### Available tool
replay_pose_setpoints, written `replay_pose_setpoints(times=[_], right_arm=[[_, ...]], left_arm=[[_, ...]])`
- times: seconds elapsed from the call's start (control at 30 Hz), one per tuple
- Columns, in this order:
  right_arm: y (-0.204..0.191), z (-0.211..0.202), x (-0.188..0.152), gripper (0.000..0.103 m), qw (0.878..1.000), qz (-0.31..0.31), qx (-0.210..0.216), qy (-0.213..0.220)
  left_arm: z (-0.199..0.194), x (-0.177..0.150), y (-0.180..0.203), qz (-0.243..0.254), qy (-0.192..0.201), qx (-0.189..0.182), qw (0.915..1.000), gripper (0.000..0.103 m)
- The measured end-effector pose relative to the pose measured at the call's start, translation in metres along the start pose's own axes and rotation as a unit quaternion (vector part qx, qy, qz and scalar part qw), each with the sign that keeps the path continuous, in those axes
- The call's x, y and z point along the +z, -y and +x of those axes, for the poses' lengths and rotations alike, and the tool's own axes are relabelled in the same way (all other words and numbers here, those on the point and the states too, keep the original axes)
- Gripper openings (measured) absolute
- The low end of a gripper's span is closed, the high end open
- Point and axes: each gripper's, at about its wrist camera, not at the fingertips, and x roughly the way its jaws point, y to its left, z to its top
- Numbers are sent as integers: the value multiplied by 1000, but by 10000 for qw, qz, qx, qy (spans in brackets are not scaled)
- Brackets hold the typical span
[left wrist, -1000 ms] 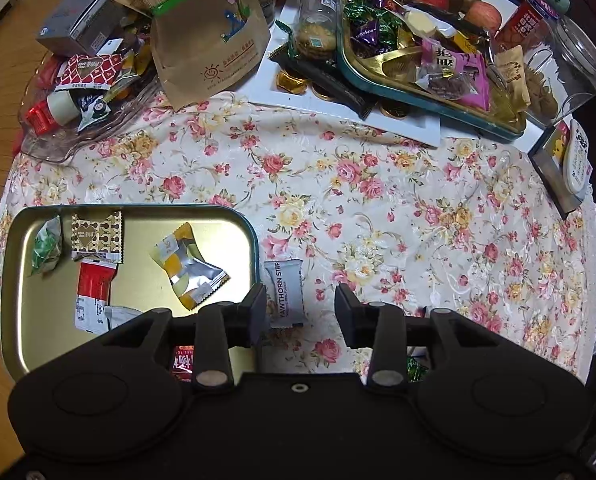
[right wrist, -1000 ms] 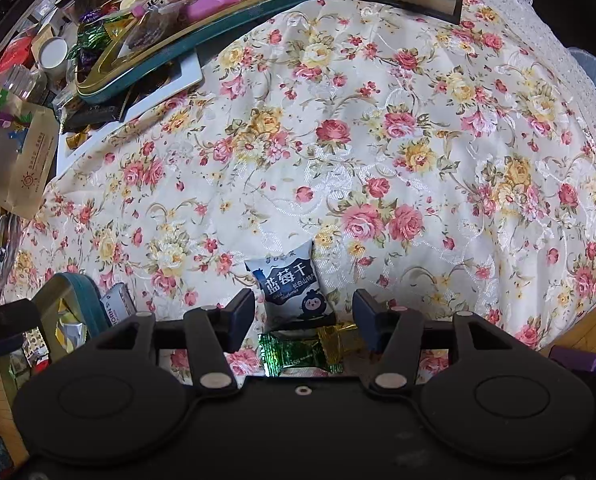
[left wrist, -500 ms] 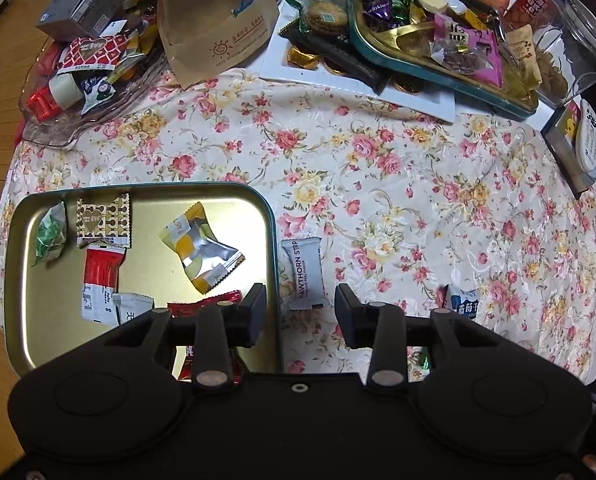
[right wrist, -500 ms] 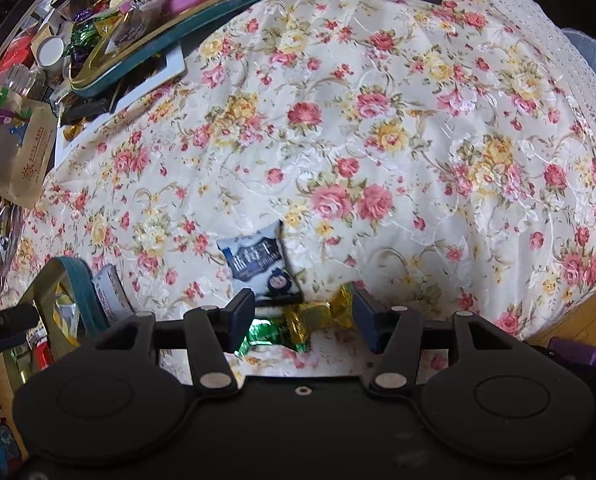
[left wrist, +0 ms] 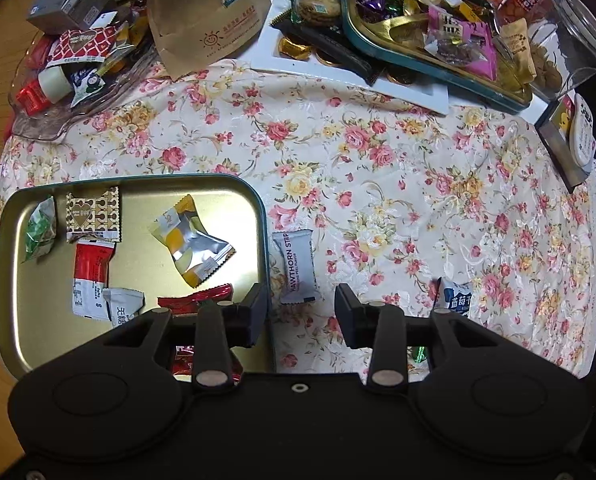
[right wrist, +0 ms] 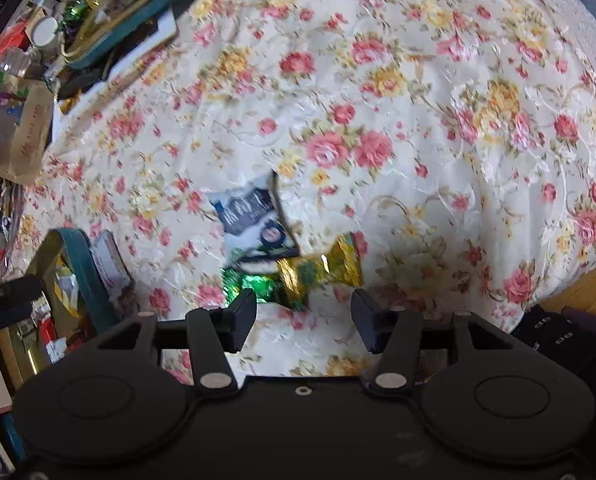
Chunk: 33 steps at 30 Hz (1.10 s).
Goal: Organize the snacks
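Observation:
A gold tray with a teal rim (left wrist: 146, 180) lies at the left and holds several wrapped snacks, among them a yellow-silver packet (left wrist: 192, 250). A white hawthorn strip packet (left wrist: 297, 266) lies on the floral cloth just right of the tray. My left gripper (left wrist: 301, 315) is open and empty, just short of that packet. A blue-and-white blueberry packet (right wrist: 254, 216) lies ahead of my right gripper (right wrist: 303, 322), with a green candy (right wrist: 250, 284) and a gold candy (right wrist: 326, 268) just in front of its fingers. The right gripper is open and empty.
A second teal-rimmed tray (left wrist: 430, 62) heaped with snacks, a brown paper bag (left wrist: 210, 12), a glass dish (left wrist: 58, 120) of packets and a glass jar (left wrist: 578, 44) stand along the far side. A small box (left wrist: 566, 140) sits at the right edge.
Both grippers have drawn back toward me, so the tray, the hawthorn packet and the candies show further ahead. The right view is now blurred by motion. Both grippers stayed open.

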Motion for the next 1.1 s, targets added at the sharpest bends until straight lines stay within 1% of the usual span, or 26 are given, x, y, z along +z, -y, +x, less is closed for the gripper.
replay_pose_setpoints(times=[0.13,0.27,0.5,0.7,0.87,1.1], right_arm=[[-24,-6,6,56,9994,-78,112,314],[-57,-3,5,56,9977,-369,133,560],[-118,16,-2,55,9919,-970,378,731],[-154,34,-9,55,9884,-1231,614,651],[-170,49,-14,55,9868,-1407,412,682],[-182,64,-17,54,9853,-1574,234,623]], left_arm=[[-6,1,-10,-151,52,-54,9999,48],[-11,1,-22,-281,105,-111,9995,48],[-25,3,-47,-538,262,-239,9979,48],[-32,2,-73,-815,315,-333,9956,48],[-35,0,-86,-920,332,-414,9943,48],[-38,-1,-90,-925,356,-487,9939,48]])
